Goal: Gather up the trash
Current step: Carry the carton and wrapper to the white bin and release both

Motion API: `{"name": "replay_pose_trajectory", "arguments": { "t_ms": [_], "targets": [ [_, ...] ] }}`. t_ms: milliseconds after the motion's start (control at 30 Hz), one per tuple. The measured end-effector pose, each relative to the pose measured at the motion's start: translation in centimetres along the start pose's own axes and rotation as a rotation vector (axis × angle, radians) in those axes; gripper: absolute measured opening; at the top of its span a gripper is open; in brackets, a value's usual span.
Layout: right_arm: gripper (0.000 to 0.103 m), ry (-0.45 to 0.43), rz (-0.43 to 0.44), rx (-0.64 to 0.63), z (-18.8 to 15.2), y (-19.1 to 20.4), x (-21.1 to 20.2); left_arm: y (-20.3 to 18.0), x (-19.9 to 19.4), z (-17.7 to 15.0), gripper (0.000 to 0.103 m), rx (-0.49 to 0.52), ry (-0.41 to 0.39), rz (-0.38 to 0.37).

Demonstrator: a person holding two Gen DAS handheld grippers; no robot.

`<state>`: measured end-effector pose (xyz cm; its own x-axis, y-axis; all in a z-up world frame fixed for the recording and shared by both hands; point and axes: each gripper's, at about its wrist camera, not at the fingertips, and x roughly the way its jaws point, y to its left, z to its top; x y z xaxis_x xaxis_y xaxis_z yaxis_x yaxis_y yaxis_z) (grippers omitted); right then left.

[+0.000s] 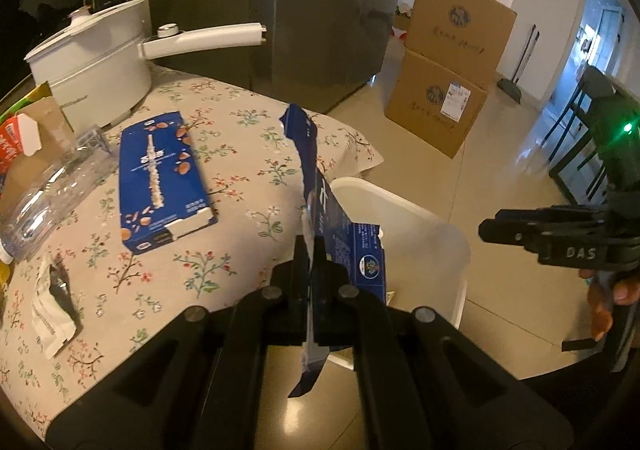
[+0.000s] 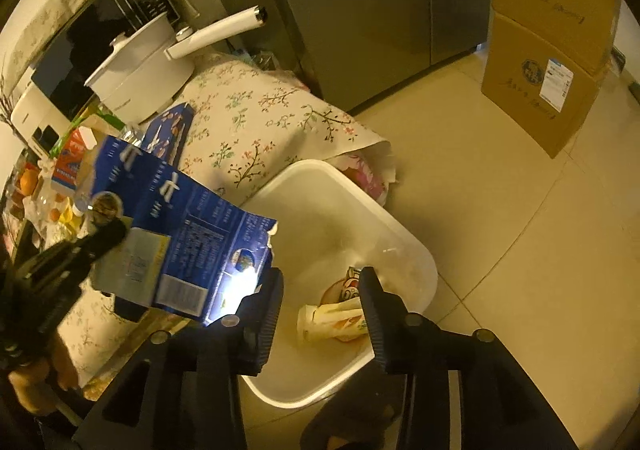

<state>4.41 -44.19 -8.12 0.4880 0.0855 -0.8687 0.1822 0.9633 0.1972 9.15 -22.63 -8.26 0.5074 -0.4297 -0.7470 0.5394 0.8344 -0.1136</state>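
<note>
the flattened carton (image 1: 320, 210) was dark blue with white print; the box (image 1: 164, 178) on the table was blue too. the tablecloth (image 1: 240, 154) was beige with small red and green flowers, the bin (image 2: 400, 238) white, the pot (image 1: 88, 58) white, the cardboard boxes (image 1: 452, 62) brown

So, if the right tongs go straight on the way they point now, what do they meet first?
Most likely the trash already in the white bin: the open right tongs point down at a yellowish paper cup in it. Depth is unclear.
</note>
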Motion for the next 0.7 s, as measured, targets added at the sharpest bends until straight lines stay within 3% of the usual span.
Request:
{"name": "replay_pose_trajectory", "arguments": {
  "t_ms": [233,300,367,467,700],
  "targets": [
    [0.046,0.000,-0.014,0.017,-0.1,-0.5,-0.1,-0.6,0.6,-0.1,0.003,0.033,0.003,0.002],
    [0.050,-0.005,-0.015,0.023,-0.1,-0.6,-0.2,-0.5,0.6,-0.1,0.028,0.042,0.015,0.024],
    [0.057,-0.011,-0.013,0.024,0.1,-0.5,-0.3,-0.2,0.3,-0.3,0.043,0.043,0.015,0.050],
    [0.059,-0.020,-0.016,0.018,0.2,-0.1,-0.4,0.4,0.0,-0.5,0.045,0.038,0.022,0.050],
    [0.063,-0.019,-0.018,0.006,0.4,0.9,-0.3,2.2,-1.3,-0.9,0.064,0.016,0.015,0.085]
  ]
}}
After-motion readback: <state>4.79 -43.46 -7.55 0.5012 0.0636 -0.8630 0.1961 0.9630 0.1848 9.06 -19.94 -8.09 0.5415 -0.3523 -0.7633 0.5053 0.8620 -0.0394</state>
